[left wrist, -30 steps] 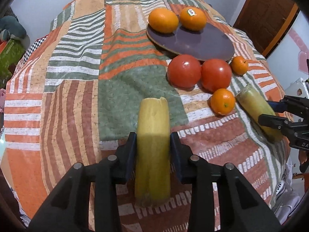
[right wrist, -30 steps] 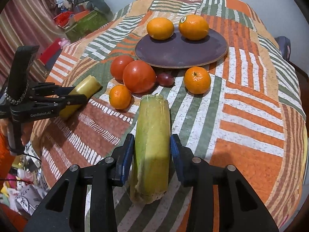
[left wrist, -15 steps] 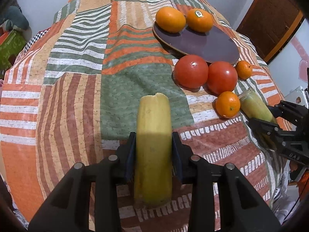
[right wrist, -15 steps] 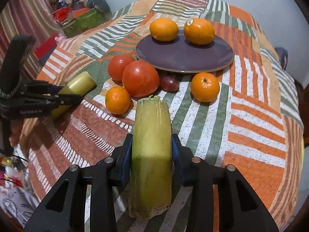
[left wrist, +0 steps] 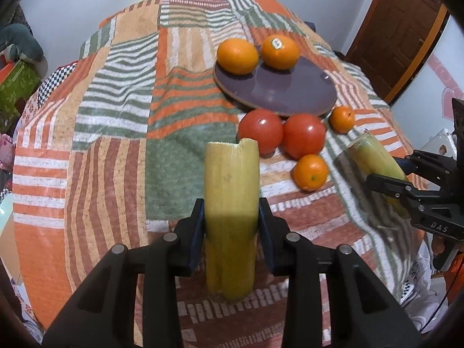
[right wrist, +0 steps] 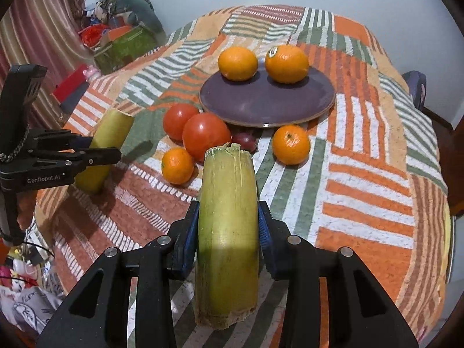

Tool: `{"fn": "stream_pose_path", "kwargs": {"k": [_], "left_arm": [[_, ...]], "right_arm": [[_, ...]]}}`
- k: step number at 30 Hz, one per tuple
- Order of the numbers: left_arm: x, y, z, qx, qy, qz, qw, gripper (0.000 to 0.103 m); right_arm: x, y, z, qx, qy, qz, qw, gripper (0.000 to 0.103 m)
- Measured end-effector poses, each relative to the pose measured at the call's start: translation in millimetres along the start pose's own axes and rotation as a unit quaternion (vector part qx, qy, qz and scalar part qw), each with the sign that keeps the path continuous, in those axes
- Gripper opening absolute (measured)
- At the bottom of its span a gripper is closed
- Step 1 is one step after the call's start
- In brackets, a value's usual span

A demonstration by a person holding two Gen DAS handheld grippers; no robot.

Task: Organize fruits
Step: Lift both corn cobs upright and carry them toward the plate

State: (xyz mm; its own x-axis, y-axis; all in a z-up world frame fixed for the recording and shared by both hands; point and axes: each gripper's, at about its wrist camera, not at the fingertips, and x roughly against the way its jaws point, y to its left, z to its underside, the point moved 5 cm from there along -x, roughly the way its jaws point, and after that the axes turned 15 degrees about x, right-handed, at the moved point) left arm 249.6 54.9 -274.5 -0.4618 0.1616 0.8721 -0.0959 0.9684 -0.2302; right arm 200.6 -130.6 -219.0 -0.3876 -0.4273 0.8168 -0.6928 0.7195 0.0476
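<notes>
Yellow-green stalks sit squeezed in your left claw [left wrist: 231,220] and right claw [right wrist: 228,226]. Swing toward twelve o'clock carelessly and they bump tomatoes [right wrist: 206,136], rolling them off the counter [right wrist: 362,174].

A lived-in home room: round table under a patchwork cloth [right wrist: 362,174], wooden panelled door [left wrist: 406,29] at two o'clock, striped curtain [right wrist: 34,34] at ten o'clock, cluttered boxes [right wrist: 124,46] and soft bundles by the wall.
</notes>
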Motion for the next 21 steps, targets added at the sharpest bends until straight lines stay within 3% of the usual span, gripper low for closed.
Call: {"fn": "stream_pose_path", "kwargs": {"k": [21], "left_arm": [[25, -42, -39, -0.013, -0.047, 0.032, 0.9983, 0.034]], "right_arm": [[41, -30, -34, -0.014, -0.066, 0.033, 0.997, 0.035]]}}
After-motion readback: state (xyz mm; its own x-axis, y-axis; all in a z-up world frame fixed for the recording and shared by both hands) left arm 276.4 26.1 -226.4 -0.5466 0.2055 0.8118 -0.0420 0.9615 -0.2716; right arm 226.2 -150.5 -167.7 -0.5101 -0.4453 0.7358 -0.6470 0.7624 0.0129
